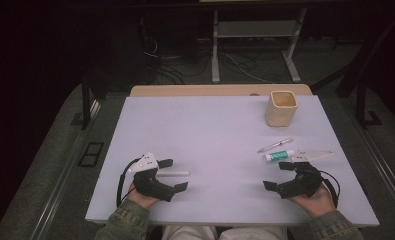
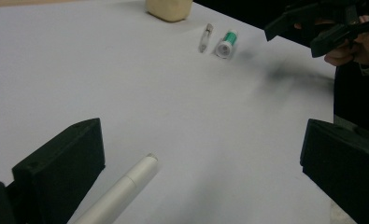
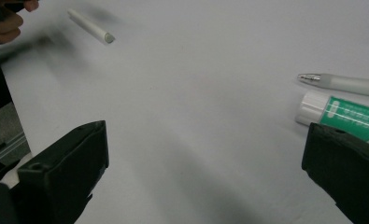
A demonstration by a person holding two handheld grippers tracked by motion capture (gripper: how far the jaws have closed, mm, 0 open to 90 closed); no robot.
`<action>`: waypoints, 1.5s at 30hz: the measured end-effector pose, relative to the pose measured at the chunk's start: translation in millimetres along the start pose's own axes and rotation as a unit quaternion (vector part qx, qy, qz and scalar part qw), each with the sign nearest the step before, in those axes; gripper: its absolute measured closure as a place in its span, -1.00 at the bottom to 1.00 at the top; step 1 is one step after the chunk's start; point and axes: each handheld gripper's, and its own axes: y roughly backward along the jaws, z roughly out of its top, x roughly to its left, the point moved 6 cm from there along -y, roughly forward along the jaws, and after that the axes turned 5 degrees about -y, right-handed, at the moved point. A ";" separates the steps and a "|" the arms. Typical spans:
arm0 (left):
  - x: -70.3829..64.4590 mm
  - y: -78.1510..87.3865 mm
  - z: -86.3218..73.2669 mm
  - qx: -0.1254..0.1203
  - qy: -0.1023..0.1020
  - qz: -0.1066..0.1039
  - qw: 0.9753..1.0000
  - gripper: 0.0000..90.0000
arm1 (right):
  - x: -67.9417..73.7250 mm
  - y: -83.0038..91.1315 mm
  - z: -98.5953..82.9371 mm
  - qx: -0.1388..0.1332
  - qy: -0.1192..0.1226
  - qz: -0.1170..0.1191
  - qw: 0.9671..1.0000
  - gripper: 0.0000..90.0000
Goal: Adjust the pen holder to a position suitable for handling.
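My left gripper rests open at the table's near left. A white marker lies on the table between its jaws, touching neither. In the left gripper view the marker lies close to the left jaw of that gripper. My right gripper stands open at the near right with nothing between its jaws. A green and white tube lies just beyond it, and a clear pen a little farther. In the right gripper view the tube and pen sit beside the right jaw of that gripper.
A cream square cup stands upright at the far right of the white tabletop. Beyond the table's far edge a metal frame and cables lie on the dark floor. Dark rails run along both sides of the table.
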 end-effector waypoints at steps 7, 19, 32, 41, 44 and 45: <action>-0.5 -0.8 -0.2 0.001 0.003 0.000 1.000 -1.00 | -8.1 6.7 6.6 -0.005 -0.005 -0.001 1.000 -0.99; 0.4 0.9 0.4 -0.003 0.005 0.005 1.000 -1.00 | -16.4 15.4 22.8 -0.004 0.003 -0.009 1.000 -0.99; 0.2 0.9 0.2 -0.003 0.006 0.004 1.000 -1.00 | -30.5 21.3 36.6 -0.004 -0.009 -0.011 1.000 -0.99; -0.4 0.7 -0.3 0.000 0.005 0.003 1.000 -1.00 | -37.1 20.0 40.4 0.016 -0.006 -0.012 1.000 -0.99; -0.3 0.8 -0.2 -0.002 0.006 0.003 1.000 -1.00 | -39.3 21.4 42.5 0.020 -0.007 -0.014 1.000 -0.99; -0.2 0.8 -0.3 -0.001 0.006 0.002 1.000 -1.00 | -40.1 21.9 43.5 0.021 -0.008 -0.015 1.000 -0.99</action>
